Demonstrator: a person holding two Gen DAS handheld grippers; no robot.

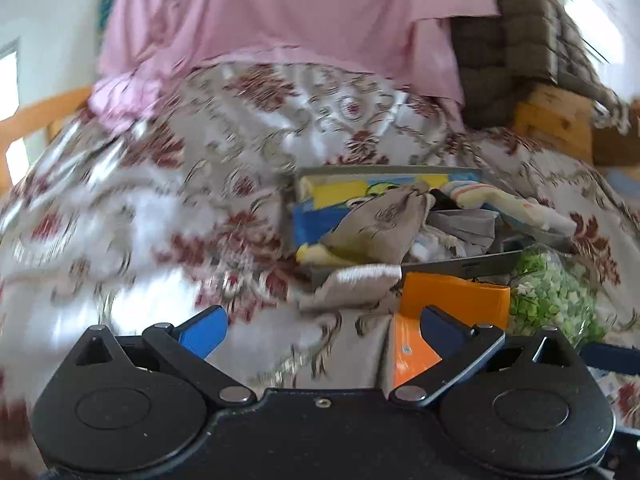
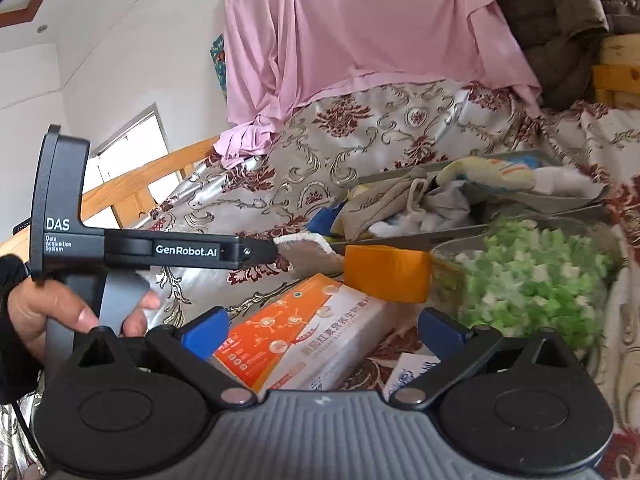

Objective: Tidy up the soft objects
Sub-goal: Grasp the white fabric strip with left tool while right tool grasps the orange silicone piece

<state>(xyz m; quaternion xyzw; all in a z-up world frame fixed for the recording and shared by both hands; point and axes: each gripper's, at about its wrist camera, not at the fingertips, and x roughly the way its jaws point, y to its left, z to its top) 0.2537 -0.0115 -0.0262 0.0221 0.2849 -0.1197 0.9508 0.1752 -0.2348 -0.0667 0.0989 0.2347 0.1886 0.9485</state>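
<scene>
While the view from the left wrist smears with motion, the left hand-held gripper (image 1: 322,316) hangs with its blue fingers (image 1: 204,330) spread wide and nothing between them. The grey sock (image 1: 352,286) with the white cuff lies straight ahead of it and slightly to its right, just beyond the fingertips. It sits on the floral bedspread (image 1: 180,168) at the near left corner of the grey tray (image 1: 460,263), which already carries a heap of socks and small cloths. Seen from the right wrist, the sock sits right at the left gripper's nose; whether the two touch cannot be told.

The sock's long axis runs roughly across the line of the fingers, cuff toward the right and toe end trailing to the left and nearer the gripper, so the open jaws appear to straddle its narrow width rather than its length.

The right hand-held gripper (image 2: 322,334) is also wide and empty. It hovers over an orange-and-white carton (image 2: 304,332), with a clear bag of green and white pieces (image 2: 532,280) ahead to its right. The sock lies farther ahead of it, to its left — beyond the carton.

By this reading the left gripper is plainly the nearer. A short push forward and a close would likely take the sock mid-body, with the tray directly beyond — though the orange box (image 1: 454,296) crowding the cuff end on the right could snag a finger.
</scene>
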